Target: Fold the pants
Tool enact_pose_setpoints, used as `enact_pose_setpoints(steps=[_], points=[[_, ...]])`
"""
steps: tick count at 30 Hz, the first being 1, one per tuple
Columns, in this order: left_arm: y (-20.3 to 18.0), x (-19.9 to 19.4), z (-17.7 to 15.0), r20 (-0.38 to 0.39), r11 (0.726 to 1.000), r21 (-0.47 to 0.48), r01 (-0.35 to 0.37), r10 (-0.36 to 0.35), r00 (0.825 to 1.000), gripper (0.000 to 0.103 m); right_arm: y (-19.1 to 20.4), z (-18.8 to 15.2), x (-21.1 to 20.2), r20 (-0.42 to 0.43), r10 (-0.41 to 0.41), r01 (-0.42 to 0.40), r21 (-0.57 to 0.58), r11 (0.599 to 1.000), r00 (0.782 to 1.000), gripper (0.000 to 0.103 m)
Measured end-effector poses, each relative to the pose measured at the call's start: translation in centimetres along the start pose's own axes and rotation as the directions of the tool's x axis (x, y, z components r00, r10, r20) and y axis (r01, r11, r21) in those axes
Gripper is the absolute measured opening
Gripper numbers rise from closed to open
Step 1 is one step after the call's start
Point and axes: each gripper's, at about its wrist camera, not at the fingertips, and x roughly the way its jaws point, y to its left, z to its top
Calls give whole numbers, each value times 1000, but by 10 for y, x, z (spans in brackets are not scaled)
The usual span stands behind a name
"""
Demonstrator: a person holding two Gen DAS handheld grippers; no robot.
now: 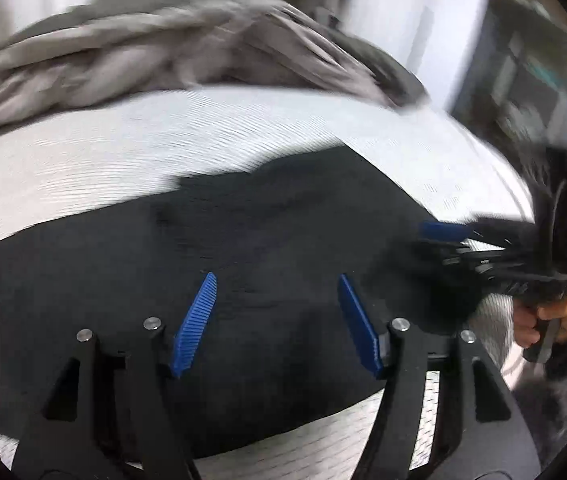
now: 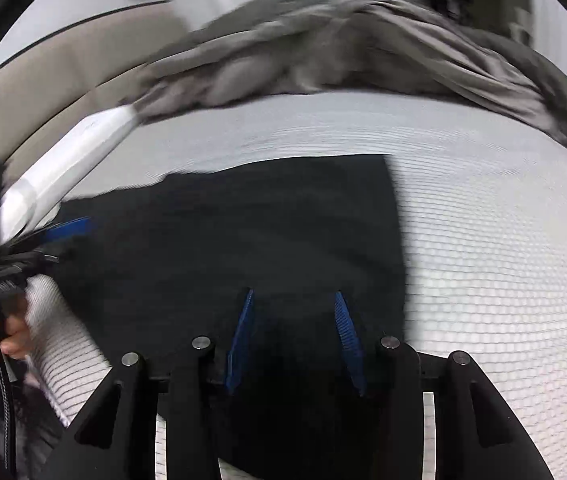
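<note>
While flat: black pants, ribbed mattress.

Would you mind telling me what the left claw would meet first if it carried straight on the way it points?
Probably the black pants: the open left claw points over them toward the white sheet and grey bedding, though motion blur leaves its height unclear.

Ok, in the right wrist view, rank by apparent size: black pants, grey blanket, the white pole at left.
1. Black pants: largest, though nearest the camera.
2. Grey blanket: close second, farther back, so unsure.
3. White pole: clearly smallest.
</note>
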Motion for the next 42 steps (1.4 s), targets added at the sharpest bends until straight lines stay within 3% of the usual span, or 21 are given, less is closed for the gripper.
enact_pose_setpoints(steps=[1,3,5,7,11,16,19,22,25,27,29,33,36,39,42], points=[[-10,13,-2,-34,999,34,8,-7,999,61,9,-2,8,-16,1,-1,-27,1000,1000,42],[-18,37,-11,-115,997,73,-40,48,992,61,18,-13,30,-70,-16,11,-75,997,997,42],[-16,37,-20,-116,992,119,-40,53,992,61,17,-22,40,-91,-37,26,-117,993,995,42],[-11,30,-26,-119,992,124,-23,38,992,61,1,-31,27,-72,-118,105,-168,980,990,42],[-9,21,-26,-112,995,93,-22,33,993,61,-50,-44,3,-70,-209,204,-77,976,975,50],[-18,7,3,0,998,58,-24,24,1000,61,-47,-31,-30,41,-166,167,-16,986,985,50],[-23,35,21,-40,998,21,-62,62,997,61,-18,-11,-16,59,-82,84,-28,996,995,50],[-13,66,22,-105,994,8,-110,110,988,61,5,-2,16,6,-40,40,-60,997,999,50],[-4,61,18,-97,998,-1,-66,66,993,61,2,-11,52,-83,-117,104,-145,984,990,49],[0,55,12,-99,995,1,-98,98,990,62,-14,-12,47,-75,-137,128,-120,985,988,49],[7,47,8,-94,997,-28,-76,73,993,62,-33,-12,34,-76,-197,190,-84,978,978,49],[2,26,27,-2,995,-43,-88,88,996,62,-31,-6,16,-13,-174,174,-52,983,985,49],[-4,36,40,-9,996,-54,-77,77,997,62,-13,14,19,32,-97,98,-22,995,995,50],[-2,74,40,-105,993,-49,-107,102,989,56,9,29,52,-4,-70,70,-28,997,998,50],[4,77,36,-105,996,-17,-92,90,990,47,16,20,87,-123,-134,122,-99,988,983,50]])
